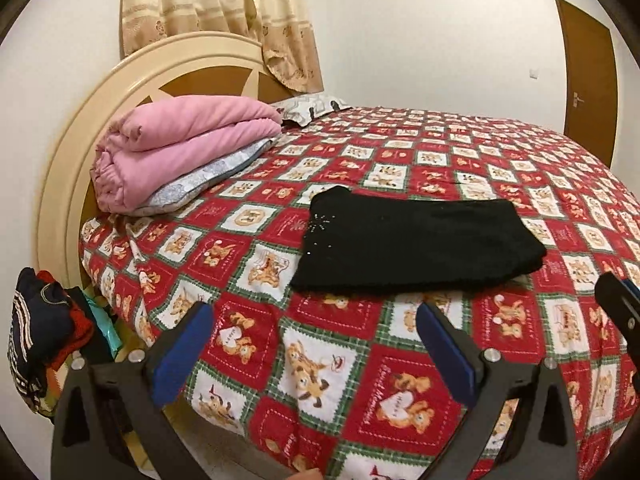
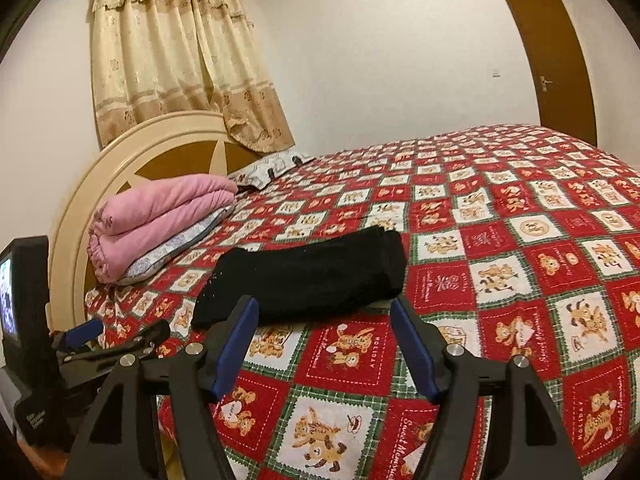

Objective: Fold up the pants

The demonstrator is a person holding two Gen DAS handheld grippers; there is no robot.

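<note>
Left wrist view: the left gripper (image 1: 314,338) hangs over the near edge of a bed, its two blue-padded fingers spread wide with nothing between them. Past the fingertips, black pants (image 1: 416,240) lie folded into a flat rectangle on a red, white and green bedspread (image 1: 520,184) printed with teddy bears. The pants sit apart from the gripper, untouched. To the left, near a round cream headboard (image 1: 80,128), a folded pink blanket (image 1: 180,148) rests on a grey patterned pillow (image 1: 200,184). A pile of dark and red clothes (image 1: 44,328) sits beside the bed at lower left. Part of the right gripper (image 1: 620,300) shows at the right edge. A beige curtain (image 1: 216,8) hangs behind the headboard, and a brown door (image 1: 592,80) stands on the far wall.

Right wrist view: the right gripper (image 2: 324,344) also has its blue-padded fingers spread wide and empty. The folded black pants (image 2: 312,276) lie on the bedspread (image 2: 520,240) just beyond its fingertips, not gripped. At lower left, the left gripper (image 2: 96,340) appears from the side. The pink blanket (image 2: 160,216), headboard (image 2: 120,152), curtain (image 2: 172,60) and door (image 2: 552,64) show again.
</note>
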